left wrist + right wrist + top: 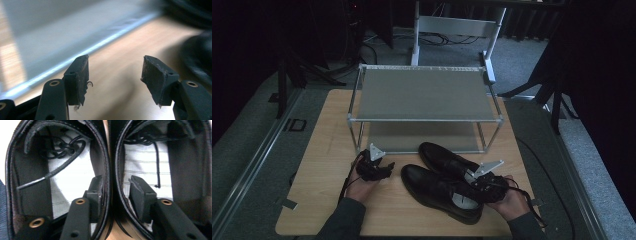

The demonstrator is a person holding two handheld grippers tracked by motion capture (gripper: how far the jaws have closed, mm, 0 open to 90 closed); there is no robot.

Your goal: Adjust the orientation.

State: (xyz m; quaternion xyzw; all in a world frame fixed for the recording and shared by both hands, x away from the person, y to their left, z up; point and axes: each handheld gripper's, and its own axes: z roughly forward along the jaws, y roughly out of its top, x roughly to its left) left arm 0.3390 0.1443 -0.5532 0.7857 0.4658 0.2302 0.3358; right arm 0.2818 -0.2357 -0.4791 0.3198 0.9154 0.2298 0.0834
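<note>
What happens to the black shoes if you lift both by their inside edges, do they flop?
The black shoes look like stiff shiny leather, so they probably keep their shape. The right gripper has one jaw inside each shoe, so they might swing or slip. The loose laces would likely dangle.

The high view looks forward and down from above the person's side onto the wooden table (319, 200), taking in the shelf rack (424, 95) and the far floor. The left gripper view sits low and close over the table (120, 82), facing the rack's bottom rail (75, 58). The right gripper view looks straight into the two black shoes (110, 170) from very near. Both gripper views share tabletop, rack and shoes (444, 182) with the high view
</note>
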